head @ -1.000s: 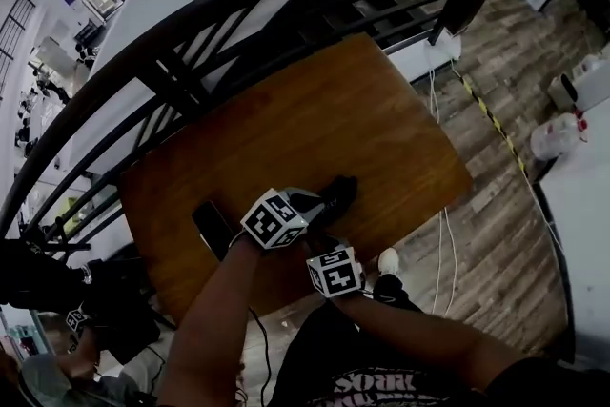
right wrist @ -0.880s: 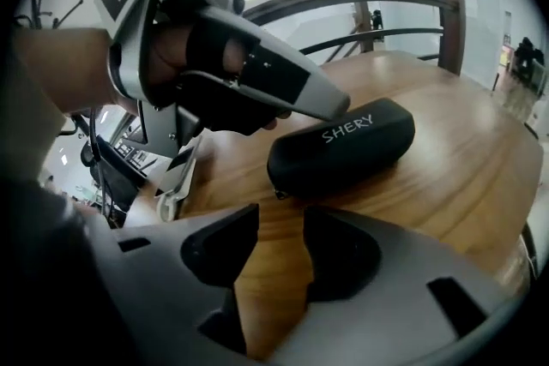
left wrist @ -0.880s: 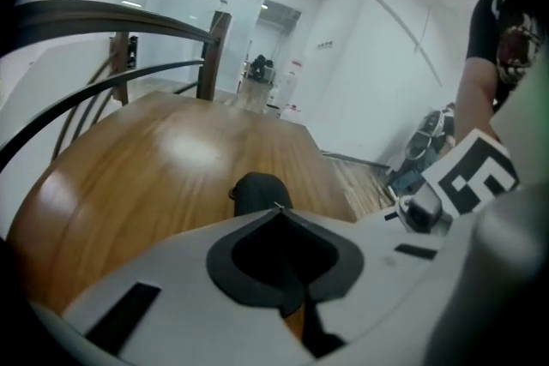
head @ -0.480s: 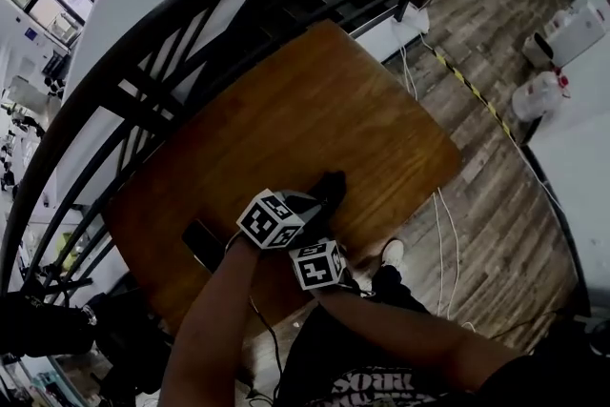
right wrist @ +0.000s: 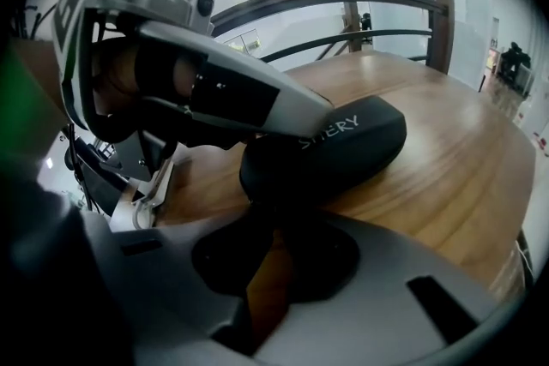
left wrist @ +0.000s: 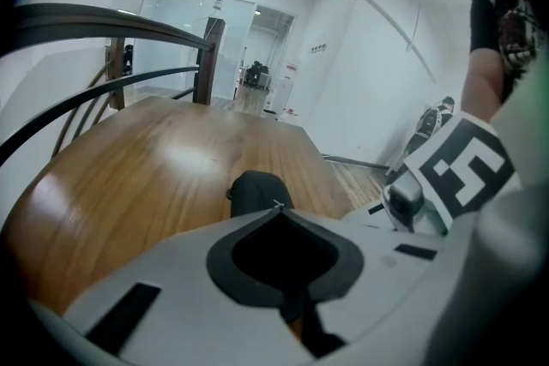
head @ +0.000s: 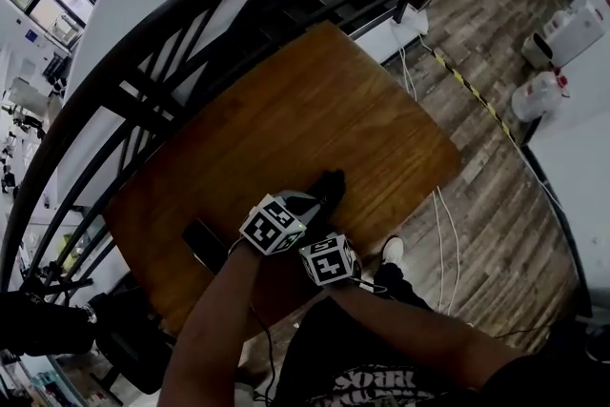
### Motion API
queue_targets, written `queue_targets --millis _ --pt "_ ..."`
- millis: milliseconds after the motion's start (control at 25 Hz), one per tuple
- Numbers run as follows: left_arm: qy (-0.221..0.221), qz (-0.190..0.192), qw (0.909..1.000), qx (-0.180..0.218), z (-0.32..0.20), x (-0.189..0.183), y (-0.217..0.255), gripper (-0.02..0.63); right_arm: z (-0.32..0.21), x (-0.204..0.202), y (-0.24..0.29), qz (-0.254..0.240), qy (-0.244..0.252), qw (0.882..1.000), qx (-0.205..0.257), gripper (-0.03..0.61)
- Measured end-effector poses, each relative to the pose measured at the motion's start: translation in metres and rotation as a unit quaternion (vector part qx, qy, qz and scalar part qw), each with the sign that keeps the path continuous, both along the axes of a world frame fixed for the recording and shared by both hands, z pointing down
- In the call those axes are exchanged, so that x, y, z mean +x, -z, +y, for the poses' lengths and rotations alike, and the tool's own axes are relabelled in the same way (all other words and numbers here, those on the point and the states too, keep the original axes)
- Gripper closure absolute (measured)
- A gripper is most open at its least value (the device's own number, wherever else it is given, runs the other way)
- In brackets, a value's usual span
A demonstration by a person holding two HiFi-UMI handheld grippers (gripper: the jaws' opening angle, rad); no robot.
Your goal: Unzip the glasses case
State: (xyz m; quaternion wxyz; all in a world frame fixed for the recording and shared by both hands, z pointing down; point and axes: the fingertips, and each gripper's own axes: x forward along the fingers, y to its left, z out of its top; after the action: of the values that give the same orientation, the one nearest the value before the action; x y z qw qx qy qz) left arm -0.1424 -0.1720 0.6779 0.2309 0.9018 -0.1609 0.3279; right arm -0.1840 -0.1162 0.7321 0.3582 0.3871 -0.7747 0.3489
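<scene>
A black oval glasses case (head: 330, 186) with pale lettering lies on the wooden table (head: 315, 100), near its front edge. My left gripper (left wrist: 276, 206) has its jaws together, and they lie on top of the case's near half (right wrist: 343, 150). The case's far end (left wrist: 257, 189) shows just past its tips. My right gripper (right wrist: 268, 206) is at the case's near end. Its jaws are closing and the tips are nearly together against the case's edge where the zip runs. The zip pull is lost in the dark there. In the head view both marker cubes sit side by side behind the case.
A flat black slab (head: 203, 243) lies on the table left of the grippers. A dark curved railing (head: 191, 24) runs round the table's far side. White cables (head: 443, 205) and white containers (head: 538, 95) are on the plank floor to the right.
The head view shifted after the earliest frame. Both grippers have stayed at the case. The right marker cube has edged a little closer to the left one.
</scene>
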Motion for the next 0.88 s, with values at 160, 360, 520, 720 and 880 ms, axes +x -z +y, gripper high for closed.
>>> queue_targets --millis 160,360,520,720,880 --pt "0.006 0.005 0.9997 -0.022 -0.002 0.000 0.001 0.611 0.002 -0.012 0.002 -0.023 -0.023 0.999 -0.022 0.422" --pt "0.012 0.021 0.9990 -0.039 -0.002 0.000 0.002 0.611 -0.001 -0.012 0.002 -0.028 -0.091 0.995 -0.036 0.382" --pt "0.009 0.025 0.9993 -0.025 0.000 0.002 0.003 0.611 -0.001 -0.005 0.001 -0.015 -0.071 0.997 -0.013 0.439" --pt "0.007 0.024 0.9995 -0.017 -0.002 0.000 0.003 0.611 -0.003 -0.003 0.004 0.001 -0.023 1.000 0.013 0.473" --pt "0.009 0.021 0.9997 -0.007 0.001 -0.001 0.003 0.611 0.001 -0.004 0.003 0.019 0.035 0.999 0.026 0.502"
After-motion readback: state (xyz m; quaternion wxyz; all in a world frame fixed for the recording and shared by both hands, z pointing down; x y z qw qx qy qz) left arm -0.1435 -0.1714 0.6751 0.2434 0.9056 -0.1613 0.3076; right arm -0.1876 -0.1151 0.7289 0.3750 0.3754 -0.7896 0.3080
